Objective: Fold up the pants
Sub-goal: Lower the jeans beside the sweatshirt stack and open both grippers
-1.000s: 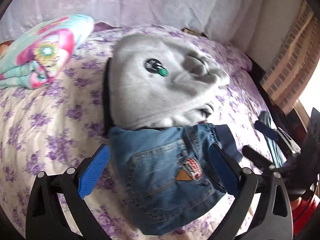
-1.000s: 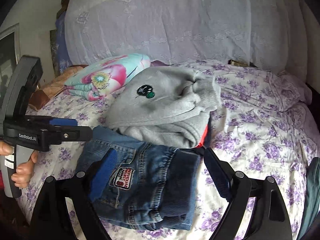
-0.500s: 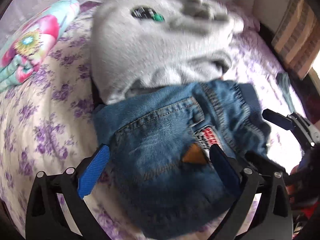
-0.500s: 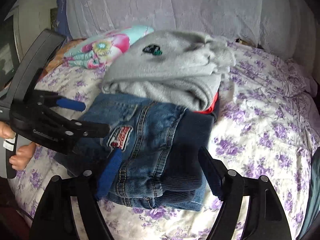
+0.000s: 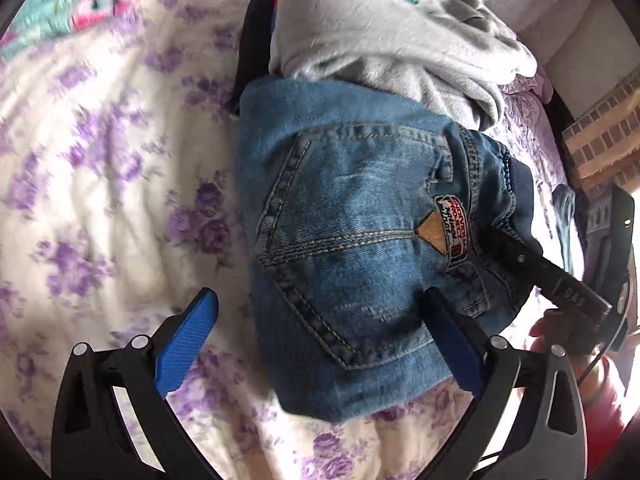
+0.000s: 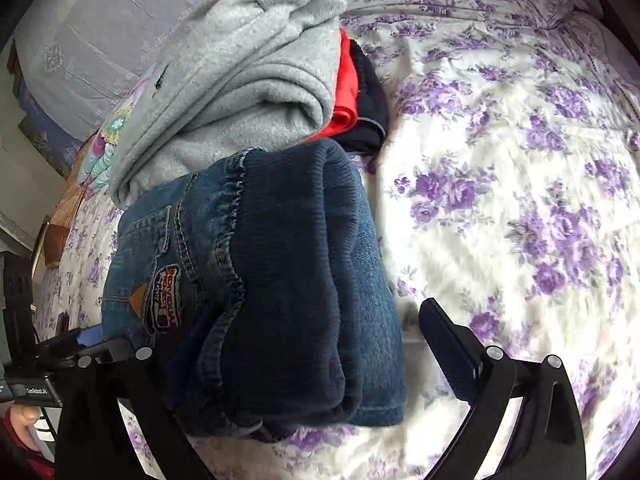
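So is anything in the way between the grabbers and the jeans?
Nothing visible. The folded jeans lie right between the open fingers of the left gripper, and the right gripper is open around their waistband end. The grey sweater sits behind the jeans, not in between.

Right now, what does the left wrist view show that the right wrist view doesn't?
Left wrist only: the jeans' back pocket face and a brick wall. Right wrist only: the folded layered edge with the dark ribbed waistband, plus red and black garments under the grey sweatshirt. Both show the folded jeans, their patch and the floral bedsheet.
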A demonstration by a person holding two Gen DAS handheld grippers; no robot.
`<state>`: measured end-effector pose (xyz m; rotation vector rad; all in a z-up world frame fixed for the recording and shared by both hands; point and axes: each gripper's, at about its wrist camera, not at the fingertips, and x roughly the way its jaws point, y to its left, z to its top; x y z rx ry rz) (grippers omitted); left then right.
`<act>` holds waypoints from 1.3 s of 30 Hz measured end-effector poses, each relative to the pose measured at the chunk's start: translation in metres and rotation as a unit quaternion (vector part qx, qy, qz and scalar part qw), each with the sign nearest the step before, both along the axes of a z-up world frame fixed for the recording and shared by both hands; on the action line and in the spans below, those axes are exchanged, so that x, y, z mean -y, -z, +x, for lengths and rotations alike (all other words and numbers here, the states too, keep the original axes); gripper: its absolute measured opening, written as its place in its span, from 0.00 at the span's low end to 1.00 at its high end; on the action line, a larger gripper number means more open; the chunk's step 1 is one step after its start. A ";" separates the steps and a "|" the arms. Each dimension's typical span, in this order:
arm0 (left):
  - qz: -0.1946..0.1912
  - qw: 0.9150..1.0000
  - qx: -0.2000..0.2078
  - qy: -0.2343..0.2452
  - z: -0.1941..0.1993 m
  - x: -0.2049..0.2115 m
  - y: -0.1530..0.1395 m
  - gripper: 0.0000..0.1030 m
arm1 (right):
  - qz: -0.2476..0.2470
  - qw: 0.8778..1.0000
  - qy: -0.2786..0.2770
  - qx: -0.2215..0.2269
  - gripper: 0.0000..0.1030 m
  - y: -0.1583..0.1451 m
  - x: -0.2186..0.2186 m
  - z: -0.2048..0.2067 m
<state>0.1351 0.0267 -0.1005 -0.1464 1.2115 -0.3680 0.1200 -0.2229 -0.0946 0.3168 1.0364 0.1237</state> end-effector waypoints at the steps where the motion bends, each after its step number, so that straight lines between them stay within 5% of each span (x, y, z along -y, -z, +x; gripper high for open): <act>1: 0.020 1.000 0.016 0.006 -0.005 0.003 -0.007 0.96 | -0.011 1.000 -0.002 0.008 0.96 -0.006 0.000 -0.007; 7: 0.124 0.988 0.086 0.031 -0.044 0.015 -0.036 0.96 | 0.001 1.000 0.012 -0.004 0.96 -0.021 0.018 -0.049; 10: 0.168 0.982 0.080 0.028 -0.053 0.016 -0.037 0.96 | -0.065 0.996 0.024 -0.057 0.96 -0.013 0.020 -0.067; 18: 0.164 0.984 0.076 0.003 -0.054 0.009 -0.065 0.96 | -0.174 0.977 0.007 -0.123 0.96 0.002 0.018 -0.102; 21: 0.131 0.989 0.065 -0.001 -0.049 0.008 -0.068 0.96 | -0.158 0.982 0.024 -0.097 0.96 -0.007 0.020 -0.107; 25: 0.134 0.989 0.063 0.001 -0.050 0.012 -0.066 0.96 | -0.129 0.989 0.039 -0.053 0.96 -0.031 0.017 -0.099; 32: 0.143 0.988 0.063 0.006 -0.054 0.017 -0.064 0.95 | -0.166 0.986 -0.033 0.011 0.96 -0.054 -0.033 -0.058; 36: 0.148 0.987 0.064 0.004 -0.057 0.016 -0.063 0.96 | -0.209 0.974 -0.084 -0.007 0.96 -0.026 -0.059 -0.041; 39: 0.152 0.987 0.059 -0.002 -0.061 0.011 -0.062 0.96 | -0.154 0.985 -0.067 -0.034 0.96 -0.014 -0.048 -0.038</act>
